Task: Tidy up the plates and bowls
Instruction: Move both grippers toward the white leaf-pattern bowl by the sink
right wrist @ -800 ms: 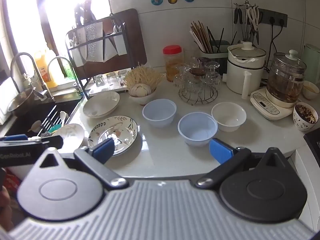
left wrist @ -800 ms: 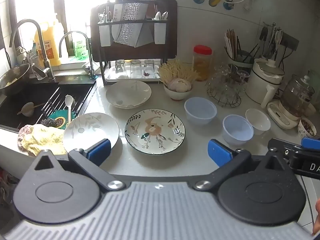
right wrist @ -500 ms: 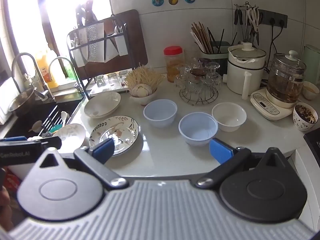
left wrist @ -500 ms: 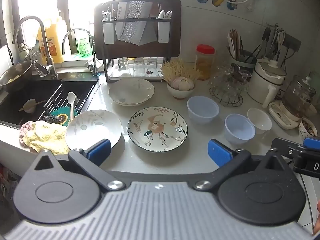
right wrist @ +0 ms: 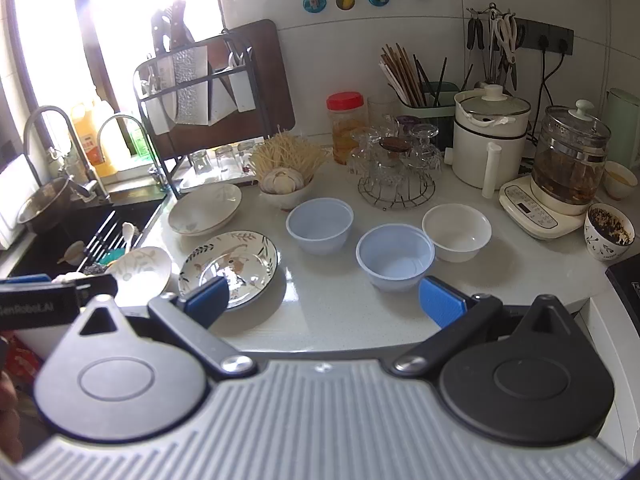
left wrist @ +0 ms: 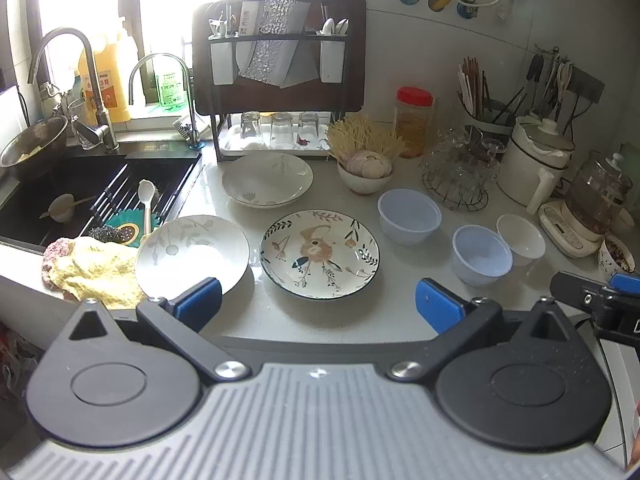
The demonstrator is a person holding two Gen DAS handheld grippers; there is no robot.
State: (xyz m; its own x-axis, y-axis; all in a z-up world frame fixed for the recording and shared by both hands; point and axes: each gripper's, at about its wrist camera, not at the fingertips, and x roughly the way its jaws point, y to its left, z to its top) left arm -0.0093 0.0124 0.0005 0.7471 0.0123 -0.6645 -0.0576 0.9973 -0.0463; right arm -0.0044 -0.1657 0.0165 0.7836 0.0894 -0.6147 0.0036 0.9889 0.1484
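Three plates lie on the counter: a flower-patterned plate (left wrist: 319,254) (right wrist: 229,266) in the middle, a white leaf-print plate (left wrist: 192,252) (right wrist: 140,270) near the sink, and a white deep plate (left wrist: 267,178) (right wrist: 205,209) behind them. Two pale blue bowls (left wrist: 409,216) (left wrist: 482,255) (right wrist: 320,225) (right wrist: 395,257) and a white bowl (left wrist: 521,239) (right wrist: 457,232) stand to the right. My left gripper (left wrist: 318,306) is open and empty, short of the patterned plate. My right gripper (right wrist: 324,300) is open and empty, short of the nearer blue bowl.
A sink (left wrist: 72,196) with a spoon and rack lies at left, a yellow cloth (left wrist: 94,270) on its edge. A knife and cup rack (left wrist: 280,76), a garlic bowl (left wrist: 366,176), a glass stand (right wrist: 394,168), a white pot (right wrist: 490,136) and a kettle (right wrist: 568,164) line the back.
Both grippers have shifted slightly, the left one a little to the left and back; the plates and bowls have not moved. Both grippers stay open.
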